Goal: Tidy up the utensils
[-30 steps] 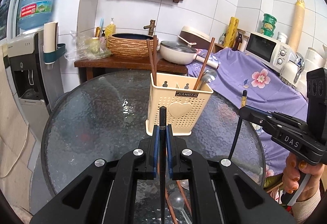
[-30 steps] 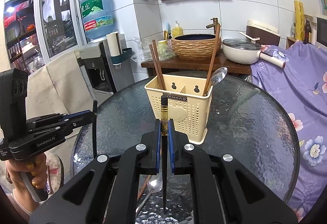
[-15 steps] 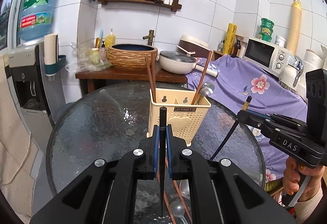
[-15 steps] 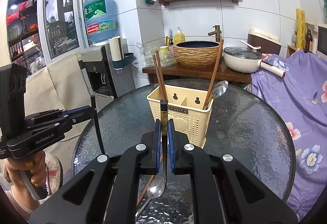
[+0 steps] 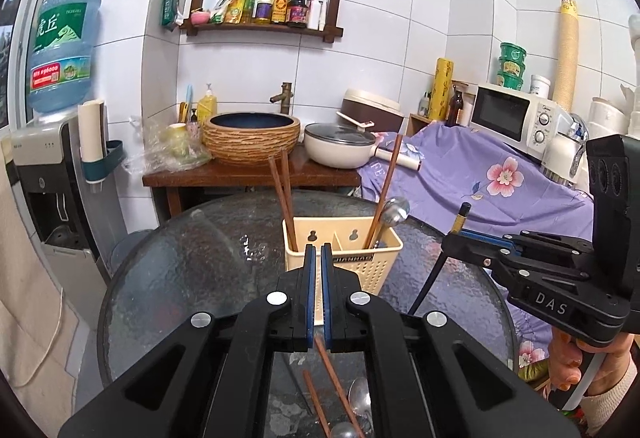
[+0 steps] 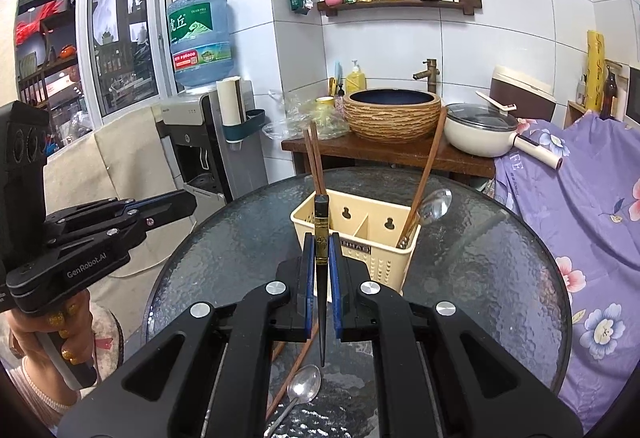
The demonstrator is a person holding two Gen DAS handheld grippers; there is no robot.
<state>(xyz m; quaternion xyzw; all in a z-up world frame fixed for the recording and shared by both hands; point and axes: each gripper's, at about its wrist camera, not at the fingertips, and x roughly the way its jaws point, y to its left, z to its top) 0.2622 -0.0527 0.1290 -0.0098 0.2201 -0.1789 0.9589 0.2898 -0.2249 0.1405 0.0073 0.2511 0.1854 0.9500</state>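
Note:
A cream utensil basket [image 5: 352, 258] [image 6: 360, 234] stands on the round glass table [image 5: 192, 270]. It has two brown chopsticks [image 5: 282, 198] in its left compartment and a chopstick with a metal spoon [image 5: 394, 208] in its right. My right gripper [image 6: 321, 244] [image 5: 450, 243] is shut on a black chopstick [image 6: 321, 222] with a gold band, held before the basket. My left gripper [image 5: 315, 258] [image 6: 188, 200] is closing, pads almost together with nothing between them. Brown chopsticks [image 5: 334, 378] and a spoon [image 6: 305, 388] lie on the glass under the grippers.
Behind the table is a wooden stand [image 5: 248, 174] with a woven basin and a white pot [image 5: 340, 146]. A water dispenser [image 5: 44, 166] is at the left. A purple flowered cloth [image 5: 480, 182] and a microwave [image 5: 508, 114] are at the right.
Both grippers have risen. The black chopstick that stood in my left gripper's jaws is gone from them, and the jaws have come together. The right gripper still holds its chopstick.

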